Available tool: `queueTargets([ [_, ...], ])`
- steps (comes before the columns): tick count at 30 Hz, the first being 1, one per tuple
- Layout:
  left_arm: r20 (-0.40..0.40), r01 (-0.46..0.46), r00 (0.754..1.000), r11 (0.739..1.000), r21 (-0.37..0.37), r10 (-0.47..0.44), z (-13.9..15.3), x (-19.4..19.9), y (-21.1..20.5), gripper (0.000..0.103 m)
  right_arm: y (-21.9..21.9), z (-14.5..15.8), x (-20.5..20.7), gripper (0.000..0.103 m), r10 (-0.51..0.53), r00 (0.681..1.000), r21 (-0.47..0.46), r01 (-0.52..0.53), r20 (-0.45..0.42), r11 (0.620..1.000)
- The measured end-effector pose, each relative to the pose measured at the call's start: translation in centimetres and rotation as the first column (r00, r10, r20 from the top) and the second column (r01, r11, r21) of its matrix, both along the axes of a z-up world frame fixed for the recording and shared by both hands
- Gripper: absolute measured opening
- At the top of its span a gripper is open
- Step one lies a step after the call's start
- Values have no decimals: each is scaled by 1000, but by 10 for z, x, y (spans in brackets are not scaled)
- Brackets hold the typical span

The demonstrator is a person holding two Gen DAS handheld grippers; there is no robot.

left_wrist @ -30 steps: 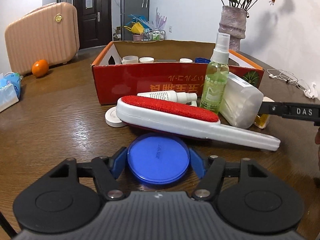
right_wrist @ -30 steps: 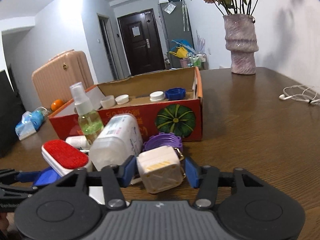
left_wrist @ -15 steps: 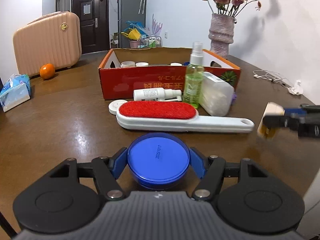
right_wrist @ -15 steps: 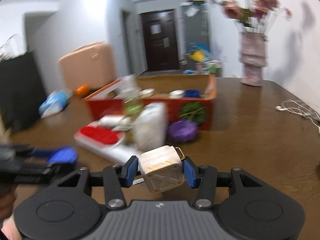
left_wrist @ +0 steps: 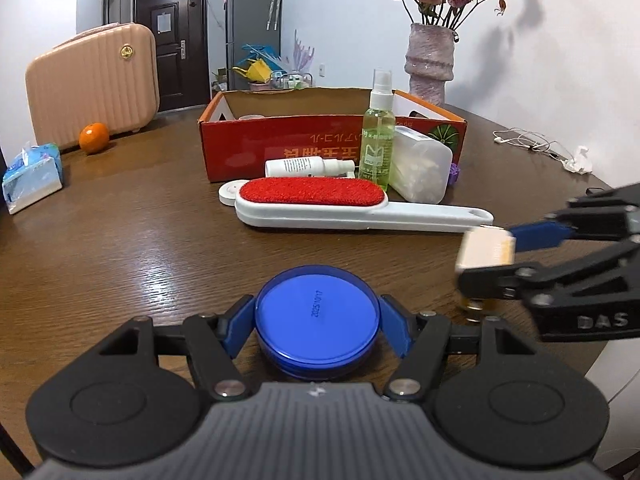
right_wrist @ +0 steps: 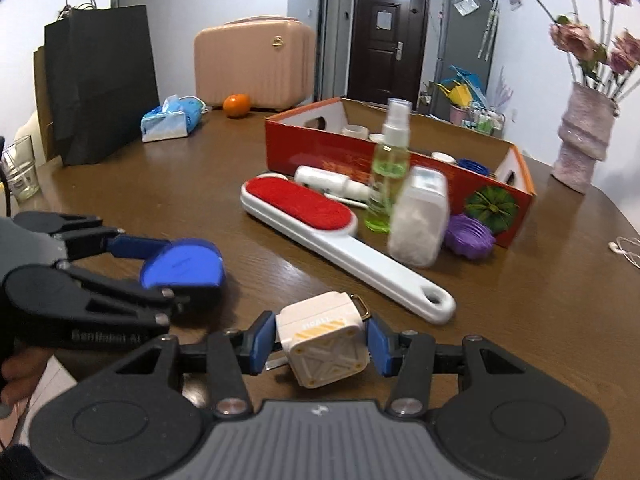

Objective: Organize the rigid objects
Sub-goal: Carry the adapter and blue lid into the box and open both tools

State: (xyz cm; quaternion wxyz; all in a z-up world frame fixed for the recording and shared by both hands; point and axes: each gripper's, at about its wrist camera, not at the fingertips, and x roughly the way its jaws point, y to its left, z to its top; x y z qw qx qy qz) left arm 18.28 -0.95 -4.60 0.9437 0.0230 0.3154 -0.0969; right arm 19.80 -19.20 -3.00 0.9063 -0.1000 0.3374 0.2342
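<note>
Desk (left_wrist: 120, 240): we see a dark brown wood-grain top carrying everything below.
Suitcase (left_wrist: 94, 82): pink, ribbed, upright at the far left edge of the desk, an orange (left_wrist: 93, 138) just beside it.
Black paper bag (right_wrist: 100, 80): we see it upright at the desk's left edge, in the right wrist view.
Red cardboard box (left_wrist: 280, 148): open-topped, mid-desk; we make out small caps and a blue lid inside, from the right wrist view.
Vase (left_wrist: 430, 62): pale, holding dried roses, behind the box's right end.
Lint brush (left_wrist: 344, 204): white with a red pad, flat on the desk in front of the box, handle toward the right gripper.
White container (left_wrist: 420, 170): on its side, just beside the brush pad.
Spray bottle (left_wrist: 378, 136): green liquid, upright, between the box and the brush.
White tube bottle (left_wrist: 308, 167): on its side against the box front.
Tissue pack (left_wrist: 32, 176): far left of the desk.
Left gripper (left_wrist: 316, 322): fingers pinch the blue round lid (left_wrist: 316, 312) by its rim, low over the near desk.
Right gripper (right_wrist: 322, 342): fingers pinch the white cube case (right_wrist: 322, 338), near the brush handle's end.
</note>
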Motion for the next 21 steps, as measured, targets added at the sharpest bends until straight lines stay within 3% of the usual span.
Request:
queueTargets([
  [9,-23,-48,999,999,-13,48,-5,8,23,69,35,-6,23,50,52,999,2,-52,17,999],
  [15,-21,-25,999,1000,-7,25,-6,5,23,72,21,-9,17,50,31,999,35,-31,10,999],
  [17,-13,-32,999,999,-11,32,-7,5,23,67,14,-10,16,50,2,1000,55,-2,2,998],
  [21,-1,-19,1000,999,-25,19,-2,3,22,67,11,-13,15,39,-12,1000,72,13,-8,997],
])
